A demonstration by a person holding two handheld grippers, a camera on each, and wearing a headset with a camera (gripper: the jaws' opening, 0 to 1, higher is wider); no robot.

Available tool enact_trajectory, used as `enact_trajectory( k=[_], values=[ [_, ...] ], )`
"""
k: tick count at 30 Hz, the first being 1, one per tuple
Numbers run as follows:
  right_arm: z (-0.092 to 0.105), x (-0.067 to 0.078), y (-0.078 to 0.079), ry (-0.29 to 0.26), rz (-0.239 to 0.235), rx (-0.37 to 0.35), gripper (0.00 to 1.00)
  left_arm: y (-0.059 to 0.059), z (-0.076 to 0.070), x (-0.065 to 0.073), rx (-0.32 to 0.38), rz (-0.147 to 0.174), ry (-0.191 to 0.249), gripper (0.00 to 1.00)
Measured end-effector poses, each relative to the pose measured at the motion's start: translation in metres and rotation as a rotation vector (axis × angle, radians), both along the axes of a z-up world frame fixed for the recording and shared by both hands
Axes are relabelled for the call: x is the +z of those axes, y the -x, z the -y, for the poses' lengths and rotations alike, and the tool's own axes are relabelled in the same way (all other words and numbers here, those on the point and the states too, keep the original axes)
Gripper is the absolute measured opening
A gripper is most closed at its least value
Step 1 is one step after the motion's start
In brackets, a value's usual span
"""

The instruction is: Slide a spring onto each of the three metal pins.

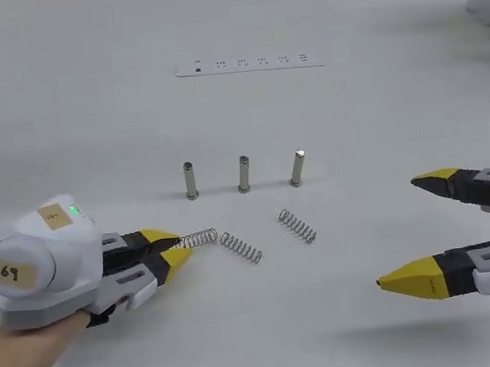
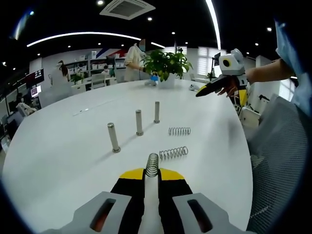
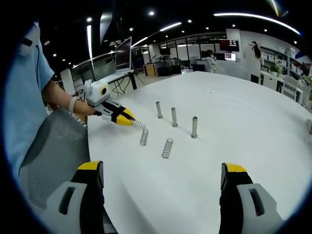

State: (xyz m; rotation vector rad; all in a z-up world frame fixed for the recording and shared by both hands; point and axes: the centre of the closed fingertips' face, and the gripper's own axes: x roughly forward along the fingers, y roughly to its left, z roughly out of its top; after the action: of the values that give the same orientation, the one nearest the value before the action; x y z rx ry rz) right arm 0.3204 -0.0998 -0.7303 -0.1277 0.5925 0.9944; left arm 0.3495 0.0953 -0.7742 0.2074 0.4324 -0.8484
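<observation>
The left claw (image 1: 175, 245) is pinching one end of a spring (image 1: 200, 237); the spring juts rightward along the jaws, lying nearly flat, low over the worktop (image 1: 93, 119); the leftmost pin (image 1: 190, 180) stands upright just to its far side, nearer this claw than the other; the spring's long axis likely needs tipping upright over the pin's top; the right claw (image 1: 397, 232) hangs spread, well off to the right.
</observation>
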Motion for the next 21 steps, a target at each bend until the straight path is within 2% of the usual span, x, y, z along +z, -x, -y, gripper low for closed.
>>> enact_trajectory(
  k=[6, 11, 15, 17, 21],
  values=[
    [-0.003, 0.001, 0.000, -0.003, 0.002, 0.007, 0.99, 0.000, -0.001, 0.002, 0.002, 0.001, 0.003, 0.02],
    [-0.006, 0.003, 0.000, -0.009, 0.004, 0.012, 0.98, 0.000, 0.002, 0.012, -0.004, 0.018, 0.017, 0.02],
    [-0.014, 0.009, 0.000, -0.043, 0.002, 0.012, 0.98, 0.001, 0.005, 0.023, -0.008, 0.030, 0.041, 0.02],
    [-0.018, 0.013, -0.001, -0.063, 0.001, 0.012, 0.98, 0.001, 0.008, 0.032, -0.012, 0.045, 0.057, 0.02],
    [-0.028, 0.017, 0.000, -0.058, 0.011, 0.049, 0.97, 0.006, 0.016, 0.047, -0.041, 0.057, 0.092, 0.02]
  ],
)
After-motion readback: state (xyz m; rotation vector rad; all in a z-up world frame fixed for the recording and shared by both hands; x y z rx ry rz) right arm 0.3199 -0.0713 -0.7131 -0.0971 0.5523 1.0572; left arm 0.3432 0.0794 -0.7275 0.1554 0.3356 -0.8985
